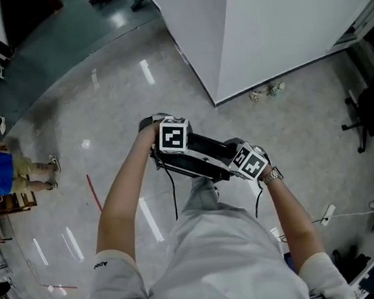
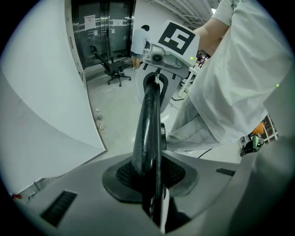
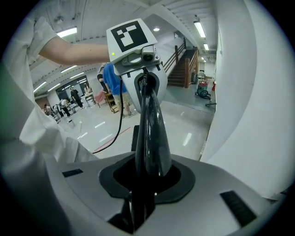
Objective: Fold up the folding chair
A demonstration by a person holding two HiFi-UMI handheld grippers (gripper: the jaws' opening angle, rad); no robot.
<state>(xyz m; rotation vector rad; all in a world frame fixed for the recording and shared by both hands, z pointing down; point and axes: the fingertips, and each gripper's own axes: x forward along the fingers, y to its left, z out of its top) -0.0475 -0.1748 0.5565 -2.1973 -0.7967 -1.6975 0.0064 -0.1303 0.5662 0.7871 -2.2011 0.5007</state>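
Above the shiny floor point(image 1: 103, 114), at waist height, the black chair point(image 1: 207, 154) rides flat between the left tool point(image 2: 152, 180) and the right tool point(image 3: 145, 179), each pinched narrow on its thin rim point(image 2: 147, 115), which looks stiff, fairly light and slick, so those ends seem the best hold.

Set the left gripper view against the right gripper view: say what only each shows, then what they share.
Only the left gripper view: a black office chair by glass doors, a person in white beyond it, the right gripper. Only the right gripper view: a staircase, a person in blue, the left gripper. Both: the folding chair clamped in that view's own jaws, and a white wall panel.
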